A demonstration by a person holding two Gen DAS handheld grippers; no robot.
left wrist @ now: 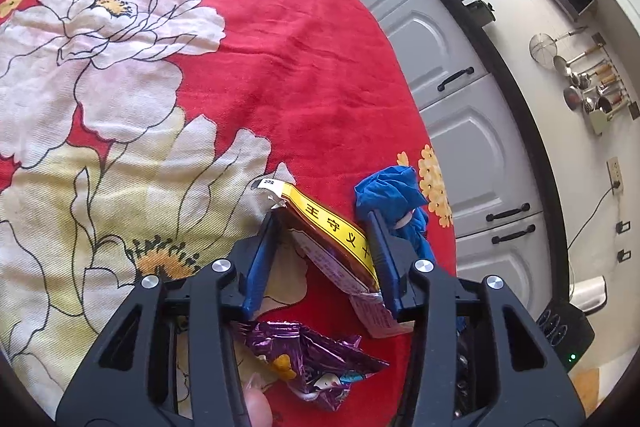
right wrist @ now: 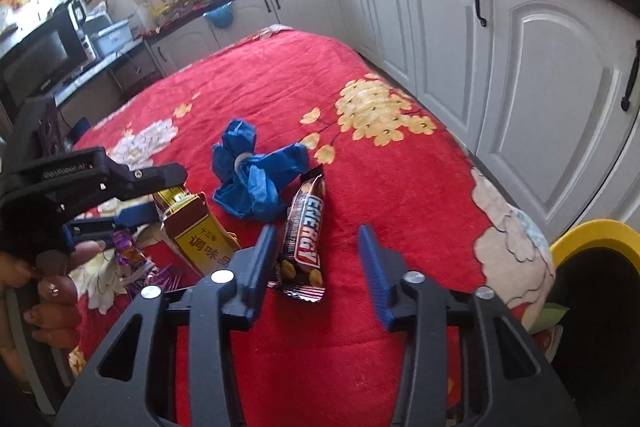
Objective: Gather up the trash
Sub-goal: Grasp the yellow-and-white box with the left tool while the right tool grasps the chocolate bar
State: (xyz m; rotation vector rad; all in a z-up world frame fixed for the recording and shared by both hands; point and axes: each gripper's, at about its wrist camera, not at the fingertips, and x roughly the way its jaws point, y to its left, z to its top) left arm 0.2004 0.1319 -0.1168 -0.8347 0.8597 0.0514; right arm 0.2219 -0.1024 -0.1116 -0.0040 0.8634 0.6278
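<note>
- So the left gripper [left wrist: 324,223] has its jaws set around a brown-and-yellow seasoning box [left wrist: 332,247], one finger on each side. They look closed onto it, though whether the pinch is firm I can't tell.
- Right gripper [right wrist: 318,239] has its jaws wide open with nothing in them, hanging over the snack bar [right wrist: 304,231], which lies flat on the red flowered tablecloth [right wrist: 360,347].
- Trash sits bunched toward the near end of the table: the box, a crumpled purple wrapper [left wrist: 316,363] under the left gripper, a wadded blue glove [right wrist: 256,179] just beyond the bar, all near each other.
- A yellow-rimmed bin [right wrist: 596,235] pokes in past the table's right edge, so that's my guess for where everything goes.
- Tip for the left: the box is light cardboard with a torn end, so squeeze gently across the flat faces and lift straight up, or it'll crush or twist out.
- Tip for the right: the bar sits closer to the left finger than centered, so I'd shift over before closing, and press down into the cloth so the pads catch the foil and not fabric.
- Readable writing: "ENERGY" in big white letters on the bar; "王守义十" on the box's yellow band, "调味品" on its face.
</note>
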